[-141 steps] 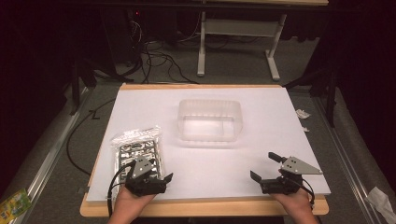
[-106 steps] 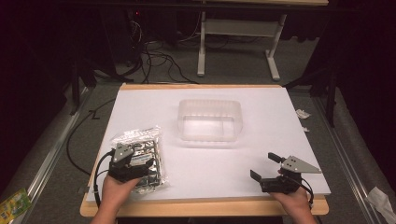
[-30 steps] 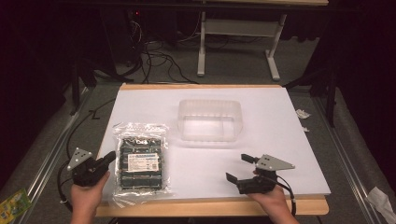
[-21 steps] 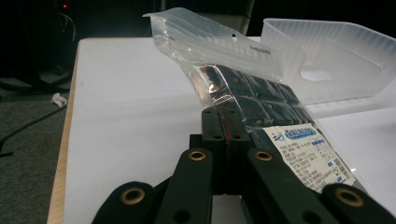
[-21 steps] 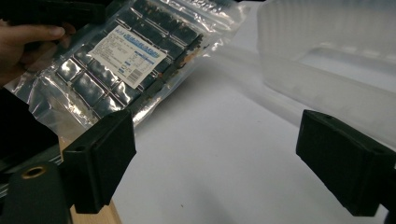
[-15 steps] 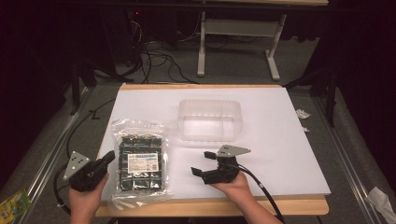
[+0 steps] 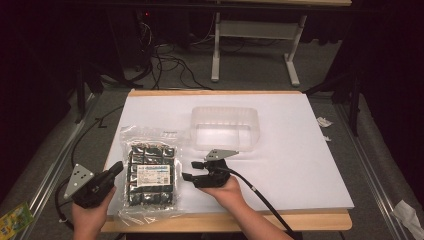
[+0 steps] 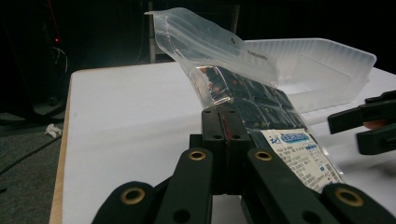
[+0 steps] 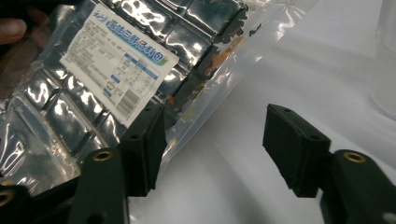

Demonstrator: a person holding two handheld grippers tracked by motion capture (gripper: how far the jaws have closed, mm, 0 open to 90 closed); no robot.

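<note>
A clear plastic bag point(image 7: 150, 172) of dark squares with a white label lies on the white table top point(image 7: 300, 165), front left. My left gripper point(image 7: 118, 167) is shut on the bag's left edge; in the left gripper view its tips point(image 8: 226, 116) pinch the film and the bag point(image 8: 261, 102) rises beyond them. At the bag's right edge my right gripper point(image 7: 188, 170) stands open. In the right gripper view the bag's clear border point(image 9: 116, 60) reaches into the gap of that gripper point(image 9: 217, 135).
An empty clear plastic tub point(image 7: 225, 127) stands just behind the right gripper, mid-table; it also shows as a tub point(image 8: 317, 65) behind the bag. The wooden front edge point(image 7: 225, 220) is close to both hands. Cables and table legs lie on the floor beyond.
The right gripper has swung left from the front right of the table to the bag's right edge. The left gripper keeps its hold at the bag's left edge.
</note>
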